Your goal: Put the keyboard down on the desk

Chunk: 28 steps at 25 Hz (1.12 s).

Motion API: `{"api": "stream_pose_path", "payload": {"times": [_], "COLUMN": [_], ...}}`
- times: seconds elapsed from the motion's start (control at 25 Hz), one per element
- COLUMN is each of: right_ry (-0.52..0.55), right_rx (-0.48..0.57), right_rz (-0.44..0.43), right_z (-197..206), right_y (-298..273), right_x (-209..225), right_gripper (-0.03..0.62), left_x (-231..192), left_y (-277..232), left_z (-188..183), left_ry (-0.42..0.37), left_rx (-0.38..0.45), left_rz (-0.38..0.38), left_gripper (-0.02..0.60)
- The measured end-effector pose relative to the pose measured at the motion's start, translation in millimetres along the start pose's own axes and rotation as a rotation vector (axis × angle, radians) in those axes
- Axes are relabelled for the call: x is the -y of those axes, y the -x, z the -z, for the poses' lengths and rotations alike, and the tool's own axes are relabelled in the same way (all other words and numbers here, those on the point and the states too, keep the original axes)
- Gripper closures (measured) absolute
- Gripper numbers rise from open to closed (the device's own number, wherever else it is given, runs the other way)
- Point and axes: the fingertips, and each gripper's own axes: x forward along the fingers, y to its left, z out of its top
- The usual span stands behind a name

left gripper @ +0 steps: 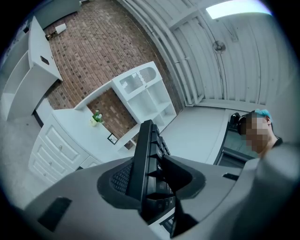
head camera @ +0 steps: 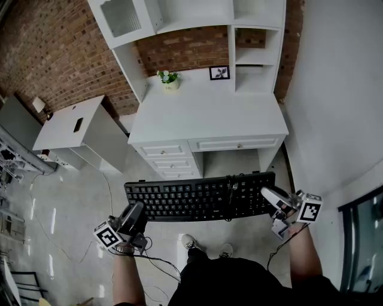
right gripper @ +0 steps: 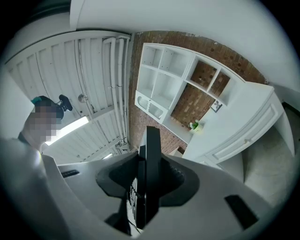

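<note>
Holding: a black full-size keyboard (head camera: 200,196) hangs in the air, roughly level, keys facing up, with its long axis running left to right across the head view.

- Left gripper (head camera: 135,211): jaws closed on the keyboard's left short end. Its own view shows the slab edge-on between the two pads, key rows on one face.
- Right gripper (head camera: 270,196): jaws closed on the right short end. Its own view also shows a thin black edge pinched between the pads.
- Keyboard look: matte black case, rows of dark keys with pale legends (too small to read). A dark cable (head camera: 229,200) crosses the keys near the middle and drops below the near edge.
- Position: over the pale tiled floor (head camera: 72,203), just in front of the white desk (head camera: 209,116) and near its drawer fronts. It does not touch the desktop.
- Desktop: a small potted plant (head camera: 169,79) and a framed picture (head camera: 219,73) stand at the back, under white hutch shelves (head camera: 197,18). The wall behind is red brick (head camera: 54,54).
- A white side cabinet (head camera: 72,128) stands left of the desk.
</note>
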Motion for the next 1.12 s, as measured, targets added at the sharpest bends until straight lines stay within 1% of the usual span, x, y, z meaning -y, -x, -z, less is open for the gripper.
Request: {"api": "stream_pose_path", "payload": {"times": [0.08, 0.2, 0.36, 0.44, 0.6, 1.12], "right_ry": [-0.003, -0.006, -0.001, 0.001, -0.001, 0.008], "right_rx": [0.0, -0.001, -0.002, 0.001, 0.006, 0.019], "right_rz": [-0.004, -0.011, -0.004, -0.008, -0.012, -0.017], "right_z": [0, -1, -2, -3, -3, -3], "right_y": [0, 0, 1, 1, -1, 1], "right_x": [-1, -2, -3, -5, -9, -7], "right_gripper": [0.454, 0.454, 0.454, 0.454, 0.454, 0.454], "left_x": [5, 4, 12, 9, 10, 8], "left_y": [-3, -1, -3, 0, 2, -2], "left_z": [0, -2, -2, -4, -8, -8], "left_ry": [0.009, 0.0, 0.001, -0.01, -0.017, -0.032], "left_rx": [0.002, 0.001, -0.001, 0.0, -0.001, -0.001], "left_rz": [0.02, -0.001, 0.018, -0.003, -0.008, 0.007], "left_gripper": [0.403, 0.403, 0.403, 0.403, 0.403, 0.403]}}
